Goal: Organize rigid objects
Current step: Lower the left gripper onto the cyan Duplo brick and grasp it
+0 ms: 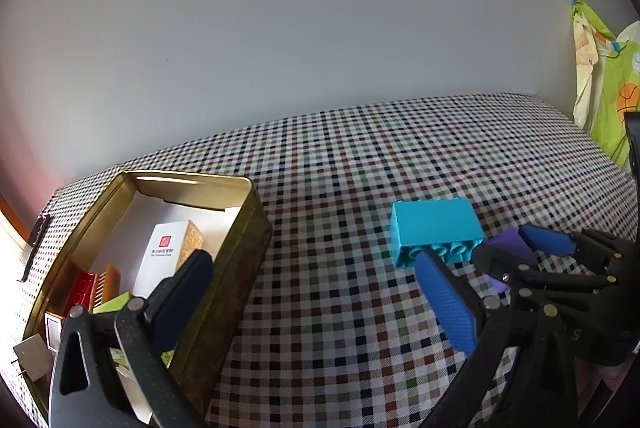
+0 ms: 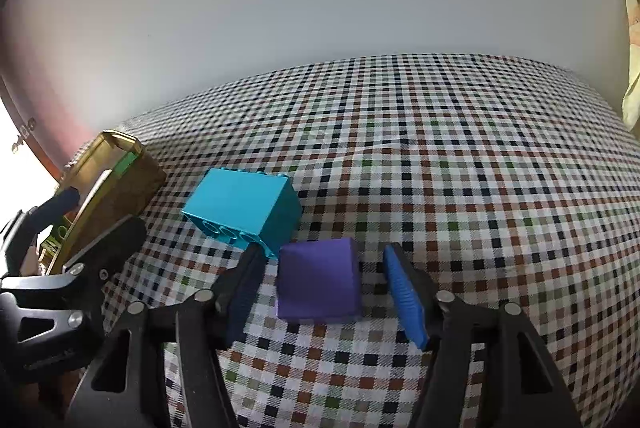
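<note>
A purple block (image 2: 320, 284) lies on the checked tablecloth between the fingers of my right gripper (image 2: 322, 256), which is open, with a gap on each side of the block. Just behind and to the left of it, a teal stud brick (image 2: 240, 208) lies on its side. In the left wrist view the teal brick (image 1: 434, 224) sits beyond my right fingertip, and the right gripper (image 1: 518, 252) straddles the purple block (image 1: 512, 242). My left gripper (image 1: 314, 260) is open and empty, its left finger over a gold tin (image 1: 248, 212).
The gold tin (image 2: 120, 180) holds a white box (image 1: 160, 256), a red brick (image 1: 82, 288) and a green piece (image 1: 116, 302). A plain wall rises behind the table. A green patterned cloth (image 1: 608, 88) hangs at the far right. The tablecloth (image 1: 360, 168) stretches back to the wall.
</note>
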Tool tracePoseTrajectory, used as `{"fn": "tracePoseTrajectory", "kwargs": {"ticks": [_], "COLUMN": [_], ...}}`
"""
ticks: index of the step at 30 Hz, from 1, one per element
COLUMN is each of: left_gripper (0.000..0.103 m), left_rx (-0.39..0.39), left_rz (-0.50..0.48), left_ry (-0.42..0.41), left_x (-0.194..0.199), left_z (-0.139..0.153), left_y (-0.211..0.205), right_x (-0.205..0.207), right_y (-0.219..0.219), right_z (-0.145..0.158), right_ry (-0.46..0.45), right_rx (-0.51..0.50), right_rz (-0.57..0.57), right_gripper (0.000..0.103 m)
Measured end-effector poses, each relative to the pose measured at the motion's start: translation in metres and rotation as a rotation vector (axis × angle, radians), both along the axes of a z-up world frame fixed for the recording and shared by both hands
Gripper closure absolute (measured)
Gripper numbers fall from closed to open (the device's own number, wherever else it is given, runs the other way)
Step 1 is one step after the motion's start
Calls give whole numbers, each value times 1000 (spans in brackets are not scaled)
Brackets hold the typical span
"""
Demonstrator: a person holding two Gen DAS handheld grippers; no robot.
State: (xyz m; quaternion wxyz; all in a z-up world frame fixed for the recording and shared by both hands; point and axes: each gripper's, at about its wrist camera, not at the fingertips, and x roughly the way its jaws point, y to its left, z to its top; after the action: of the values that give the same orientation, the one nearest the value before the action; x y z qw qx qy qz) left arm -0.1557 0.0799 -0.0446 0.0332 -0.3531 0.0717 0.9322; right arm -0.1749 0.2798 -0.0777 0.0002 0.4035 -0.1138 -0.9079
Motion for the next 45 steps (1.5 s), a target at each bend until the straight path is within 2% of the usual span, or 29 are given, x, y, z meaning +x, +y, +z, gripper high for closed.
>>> {"fn": "tracePoseTrajectory", "kwargs": {"ticks": [4, 8, 10, 12, 13, 18, 22, 24, 32, 36, 42, 45], "left_gripper": [1, 1, 1, 1, 1, 1, 1, 1, 1, 1, 2, 4], "left_rx": [12, 11, 10, 9, 7, -6, -18, 7, 33, 41, 59, 75], "left_rz": [-1, 8, 11, 3, -2, -40, -79, -100, -145, -166, -136, -132], "left_ry": [-2, -13, -11, -9, -8, -8, -12, -37, -75, -105, -161, -161], "left_x": [-2, -5, -5, -4, -3, -2, -6, -10, -27, -35, -54, -57], "left_z": [0, -4, -3, -2, -2, -3, -5, -7, -13, -20, -32, -32], "left_y": [-2, -3, -3, -1, 1, 16, 33, 38, 54, 61, 58, 57], "right_x": [-3, -5, -3, -1, -1, 1, 3, 3, 3, 5, 3, 3], "right_y": [-7, -21, -24, -24, -23, -16, 1, 10, 36, 44, 40, 34], "right_z": [-2, -2, -2, -1, -1, 1, 5, 6, 6, 7, 10, 9], "right_ry": [-5, -34, -45, -45, -42, -37, -30, -27, -34, -25, -16, -9], "right_rx": [19, 121, 168, 189, 186, 186, 208, 207, 127, 115, 127, 140], "right_rz": [-2, 22, 19, 20, 18, -24, -121, -161, -259, -274, -266, -253], "right_gripper": [37, 38, 44, 59, 61, 61, 61, 61, 61, 61, 60, 60]}}
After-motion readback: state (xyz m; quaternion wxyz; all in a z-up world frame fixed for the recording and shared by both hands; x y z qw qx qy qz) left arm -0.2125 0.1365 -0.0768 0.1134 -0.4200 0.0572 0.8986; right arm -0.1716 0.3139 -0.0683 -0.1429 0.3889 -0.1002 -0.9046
